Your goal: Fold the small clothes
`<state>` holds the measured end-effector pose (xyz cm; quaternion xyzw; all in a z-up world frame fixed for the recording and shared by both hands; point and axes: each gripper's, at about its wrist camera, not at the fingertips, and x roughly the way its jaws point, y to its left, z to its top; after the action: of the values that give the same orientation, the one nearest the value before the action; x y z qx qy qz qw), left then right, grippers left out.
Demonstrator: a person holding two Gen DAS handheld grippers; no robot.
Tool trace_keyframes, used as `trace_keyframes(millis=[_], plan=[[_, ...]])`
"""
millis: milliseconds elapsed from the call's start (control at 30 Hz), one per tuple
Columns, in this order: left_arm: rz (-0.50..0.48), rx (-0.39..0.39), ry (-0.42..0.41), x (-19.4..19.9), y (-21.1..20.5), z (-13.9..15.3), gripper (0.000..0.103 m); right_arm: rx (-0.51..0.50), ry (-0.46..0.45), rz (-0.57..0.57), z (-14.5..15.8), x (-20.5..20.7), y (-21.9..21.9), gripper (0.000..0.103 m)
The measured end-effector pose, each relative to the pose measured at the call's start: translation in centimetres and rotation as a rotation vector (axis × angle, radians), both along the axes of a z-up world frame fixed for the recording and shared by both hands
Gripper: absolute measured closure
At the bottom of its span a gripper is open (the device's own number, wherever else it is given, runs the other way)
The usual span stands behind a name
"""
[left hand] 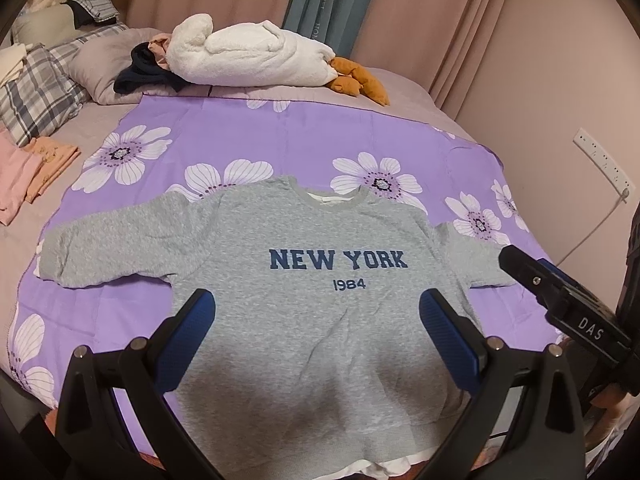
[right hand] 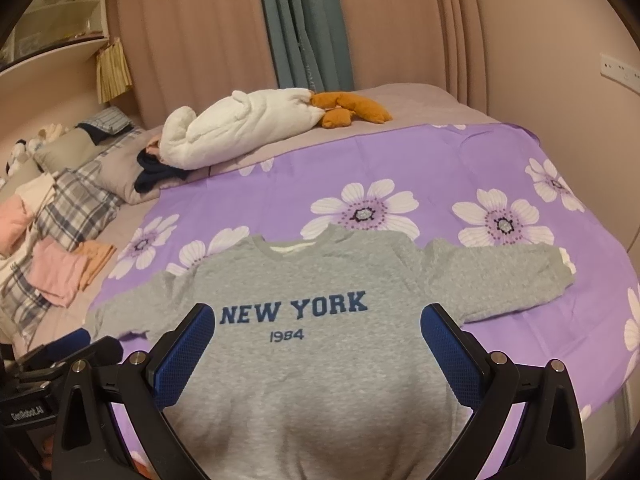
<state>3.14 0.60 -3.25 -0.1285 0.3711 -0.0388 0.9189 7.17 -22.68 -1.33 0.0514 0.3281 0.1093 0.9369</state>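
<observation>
A grey sweatshirt printed "NEW YORK 1984" lies flat, face up, sleeves spread, on a purple flowered cloth; it also shows in the right wrist view. My left gripper is open and empty, held above the sweatshirt's lower body. My right gripper is open and empty, also above the body. The right gripper shows at the right edge of the left wrist view. The left gripper shows at the lower left of the right wrist view.
A white fleece bundle and orange plush lie at the bed's far end beside dark clothes. Folded pink and orange garments and plaid pillows sit at the left. A wall socket with cord is at the right.
</observation>
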Motion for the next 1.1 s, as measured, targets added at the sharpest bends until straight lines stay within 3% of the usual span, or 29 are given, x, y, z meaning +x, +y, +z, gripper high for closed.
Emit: trace_keyframes(millis=[667,1100], plan=[[0.041,-0.001,0.04,0.5,0.3,-1.0,0.001,0.024,0.005,0.001,-0.3,0.3,-0.9,0.001],[0.035,0.001,0.089,1.5,0.1,-2.8,0.003,0.09,-0.001,-0.041,-0.3,1.0,-3.4,0.001]])
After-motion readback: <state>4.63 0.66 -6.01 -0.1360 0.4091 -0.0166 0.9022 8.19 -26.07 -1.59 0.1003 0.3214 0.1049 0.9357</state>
